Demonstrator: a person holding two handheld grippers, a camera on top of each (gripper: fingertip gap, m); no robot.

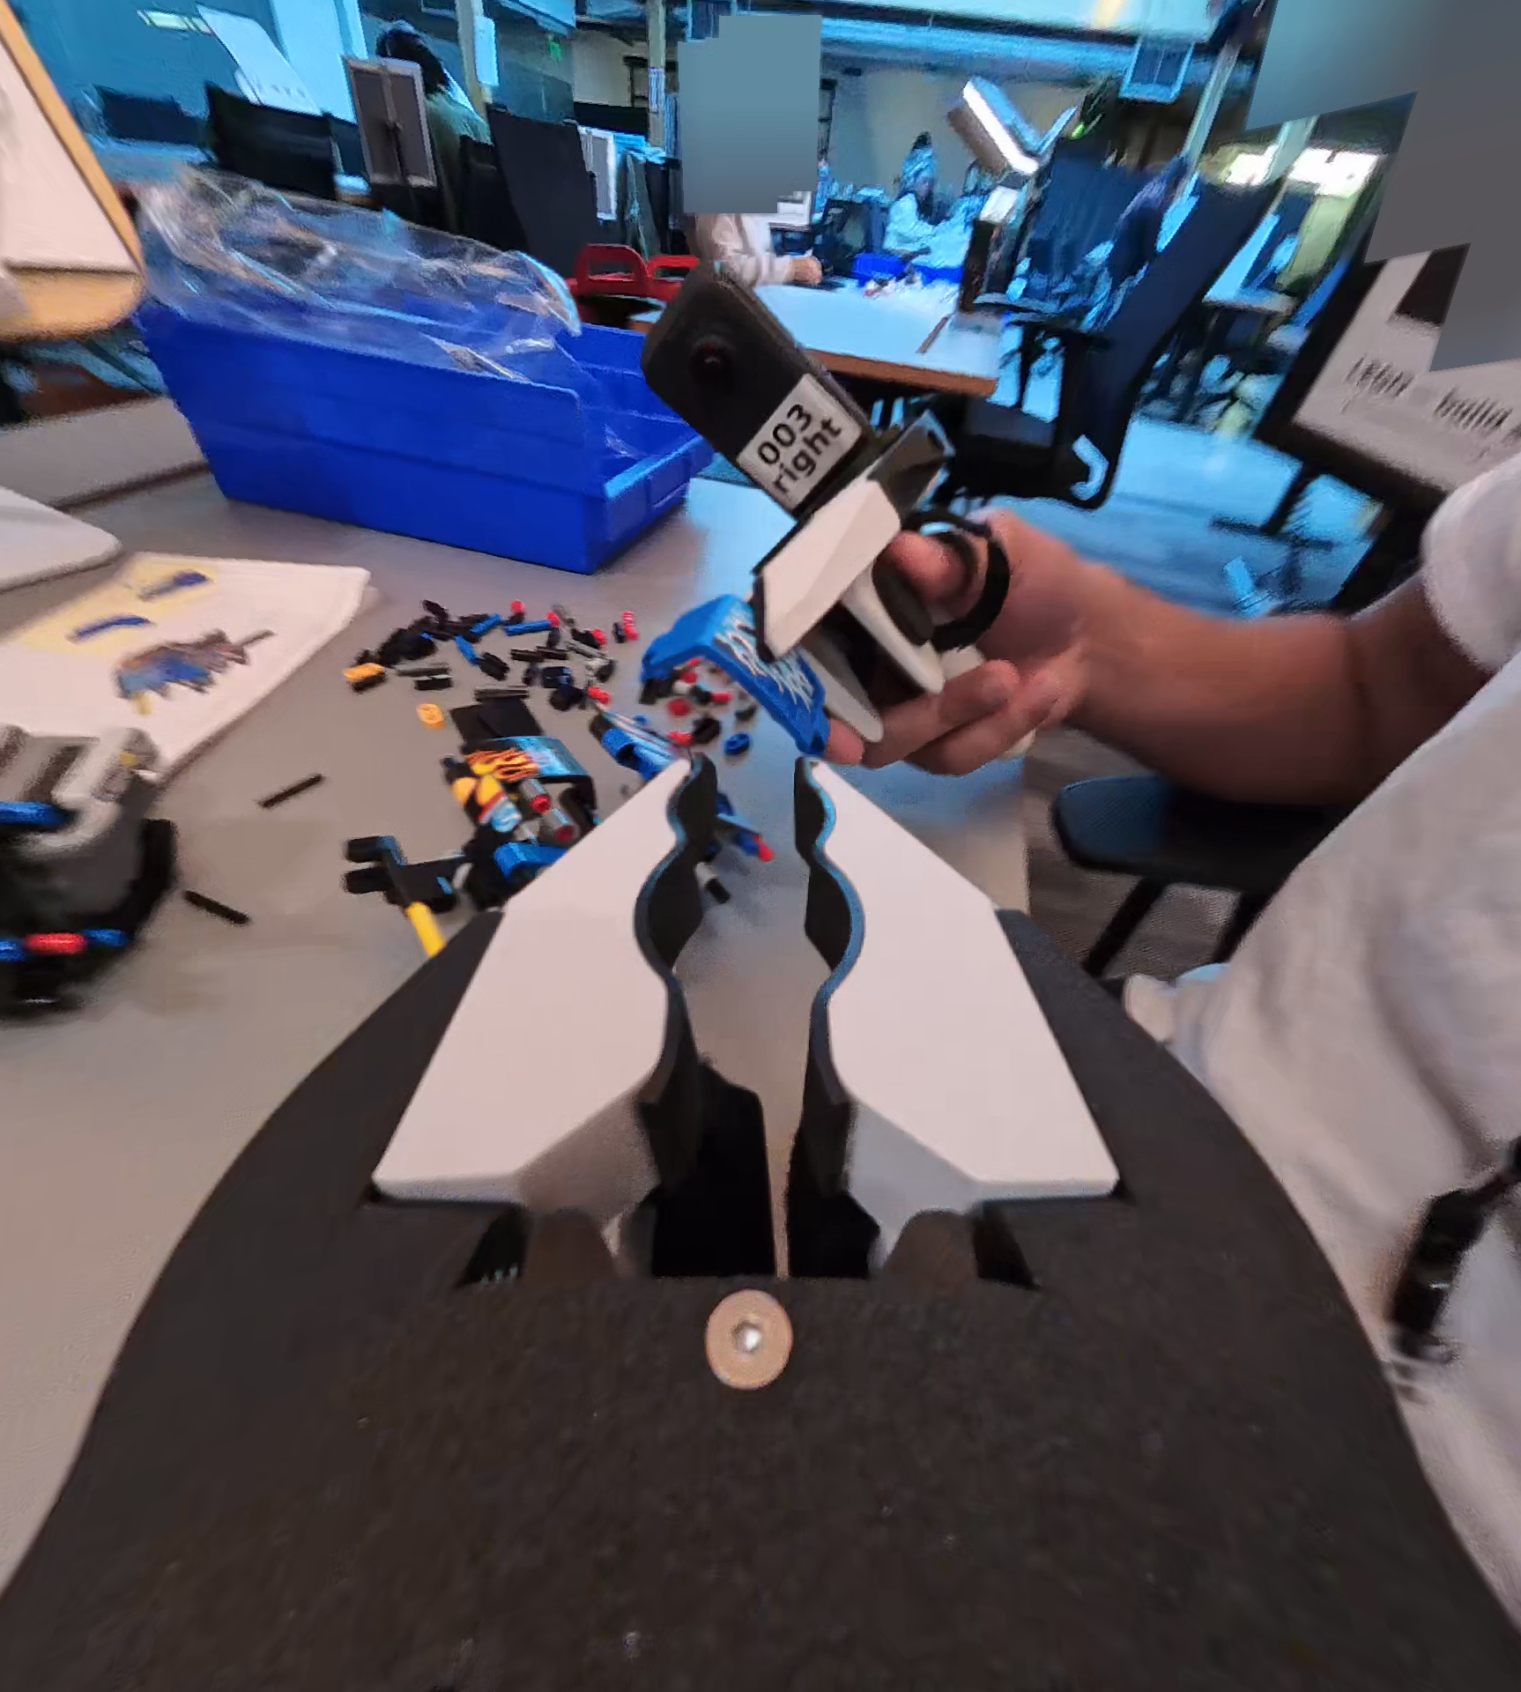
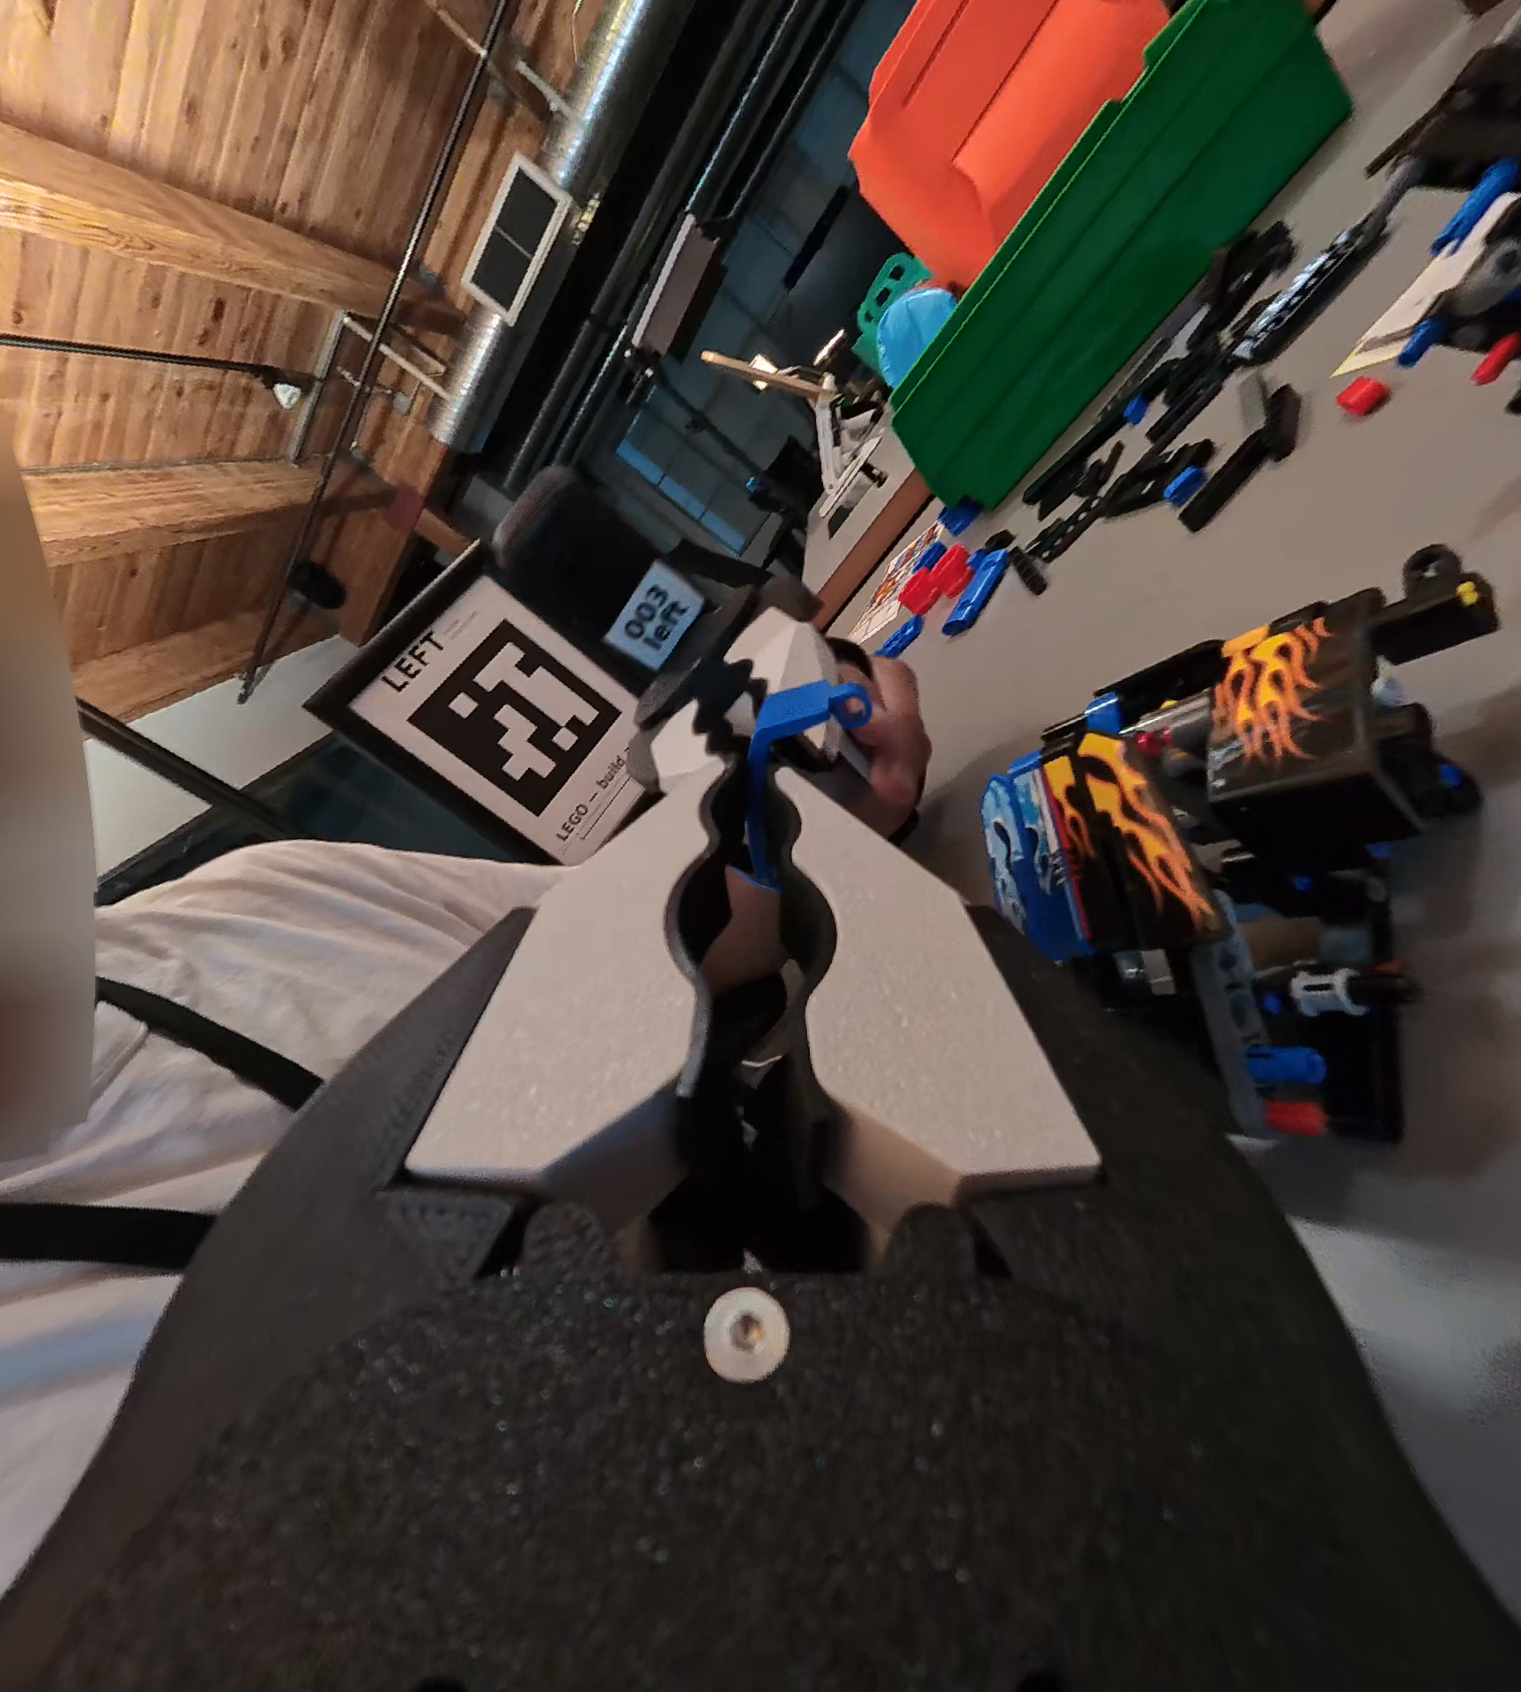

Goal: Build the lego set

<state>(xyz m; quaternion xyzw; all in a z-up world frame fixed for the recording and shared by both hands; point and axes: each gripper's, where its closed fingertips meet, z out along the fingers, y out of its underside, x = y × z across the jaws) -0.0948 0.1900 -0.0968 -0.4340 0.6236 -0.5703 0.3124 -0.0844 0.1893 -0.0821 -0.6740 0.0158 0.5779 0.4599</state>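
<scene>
Blue curved panel [image 2: 771, 787] is clamped between right gripper [image 2: 752, 806] tips, held aloft, likely for orienting before fitting. Left gripper [image 1: 748, 778] is parted, empty, just beside it. Flame-decal truck assembly [image 2: 1215, 842] sits on grey table [image 2: 1471, 1373].

Grey table [image 1: 143, 1144] carries the work. Loose small Lego pieces [image 1: 519, 659], black, blue and red, lie scattered mid-surface. A part-built flame-printed assembly [image 1: 519, 806] sits among them. An open instruction booklet [image 1: 153, 641] lies left, a blurred black-and-blue model [image 1: 34, 870] near it. A blue bin [image 1: 427, 430] stands behind; green bin [image 2: 1105, 256] along the far edge.
</scene>
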